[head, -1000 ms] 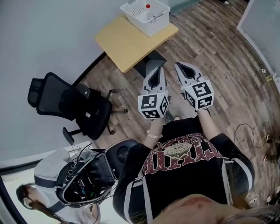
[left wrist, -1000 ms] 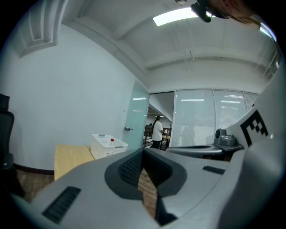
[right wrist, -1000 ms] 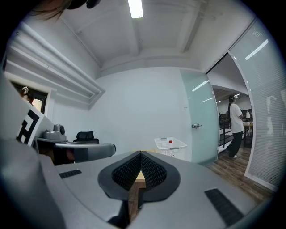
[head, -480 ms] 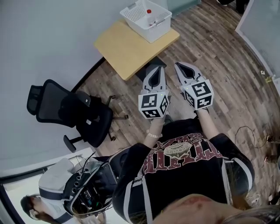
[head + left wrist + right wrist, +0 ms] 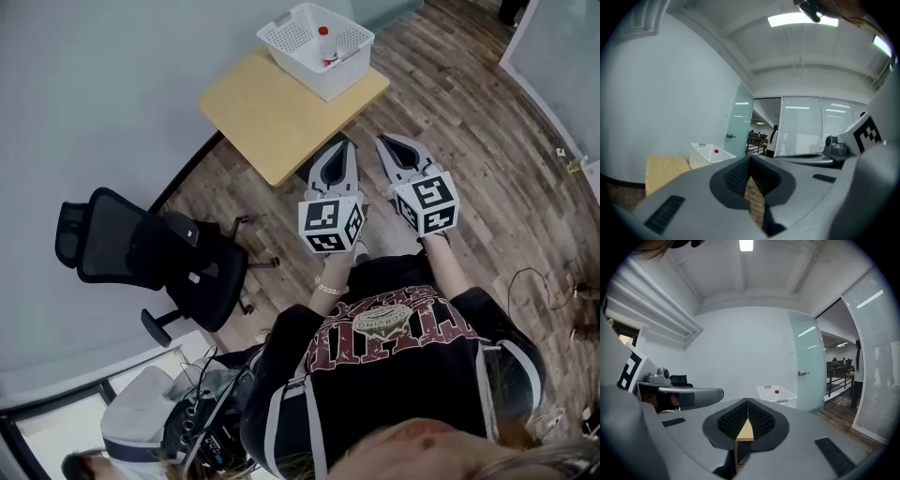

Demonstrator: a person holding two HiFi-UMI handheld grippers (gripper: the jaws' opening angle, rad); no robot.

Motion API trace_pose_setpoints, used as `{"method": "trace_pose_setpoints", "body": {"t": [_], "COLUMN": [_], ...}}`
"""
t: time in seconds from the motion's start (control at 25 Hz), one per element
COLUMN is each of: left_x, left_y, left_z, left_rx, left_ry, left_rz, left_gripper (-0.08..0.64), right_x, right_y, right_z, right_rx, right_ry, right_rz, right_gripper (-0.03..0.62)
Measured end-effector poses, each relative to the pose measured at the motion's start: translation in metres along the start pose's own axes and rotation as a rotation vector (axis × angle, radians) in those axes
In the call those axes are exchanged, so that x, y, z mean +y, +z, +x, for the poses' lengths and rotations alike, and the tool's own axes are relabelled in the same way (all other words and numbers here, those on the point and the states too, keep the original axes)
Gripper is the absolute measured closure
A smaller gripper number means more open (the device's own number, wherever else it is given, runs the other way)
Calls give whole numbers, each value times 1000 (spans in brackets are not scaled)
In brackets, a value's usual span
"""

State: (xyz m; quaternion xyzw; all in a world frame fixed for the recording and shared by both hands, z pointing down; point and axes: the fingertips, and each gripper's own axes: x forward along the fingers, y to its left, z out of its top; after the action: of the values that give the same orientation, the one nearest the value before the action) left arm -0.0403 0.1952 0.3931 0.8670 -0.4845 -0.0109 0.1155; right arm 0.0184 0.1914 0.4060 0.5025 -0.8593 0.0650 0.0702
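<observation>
Both grippers are held side by side in front of the person's chest, over the wood floor. My left gripper is shut with nothing in it, and its tip points at the near edge of a light wooden table. Empty as well, my right gripper is shut just right of it. A white plastic basket stands on the table's far end. A small bottle with a red cap sits in it.
A black office chair stands left of the person by the pale wall. Another person with a device full of cables is at the lower left. A frosted glass door lies beyond the table. A cable lies on the floor at right.
The head view has shifted: chair and the other person slid lower and left, table and basket slightly nearer. Both grippers stay shut, side by side.
</observation>
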Motion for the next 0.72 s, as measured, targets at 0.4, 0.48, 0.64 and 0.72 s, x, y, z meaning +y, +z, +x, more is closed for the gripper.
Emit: {"method": "trace_pose_setpoints", "body": {"t": [0.4, 0.48, 0.64, 0.72], "left_x": [47, 54, 63, 66], "left_y": [3, 3, 2, 2], "left_z": [7, 7, 11, 14], "left_rx": [14, 17, 25, 28], "left_ry": [-19, -22, -27, -32], "left_rz": [12, 13, 5, 5], "left_gripper": [512, 512, 512, 512], "right_x": [18, 22, 25, 24], "right_y": [1, 2, 2, 2], "right_z": [48, 54, 65, 68], "right_rx": [-5, -7, 2, 5], "right_ry": [-21, -23, -26, -32], "right_rz": [8, 5, 6, 8], "right_gripper": [574, 574, 574, 574]}}
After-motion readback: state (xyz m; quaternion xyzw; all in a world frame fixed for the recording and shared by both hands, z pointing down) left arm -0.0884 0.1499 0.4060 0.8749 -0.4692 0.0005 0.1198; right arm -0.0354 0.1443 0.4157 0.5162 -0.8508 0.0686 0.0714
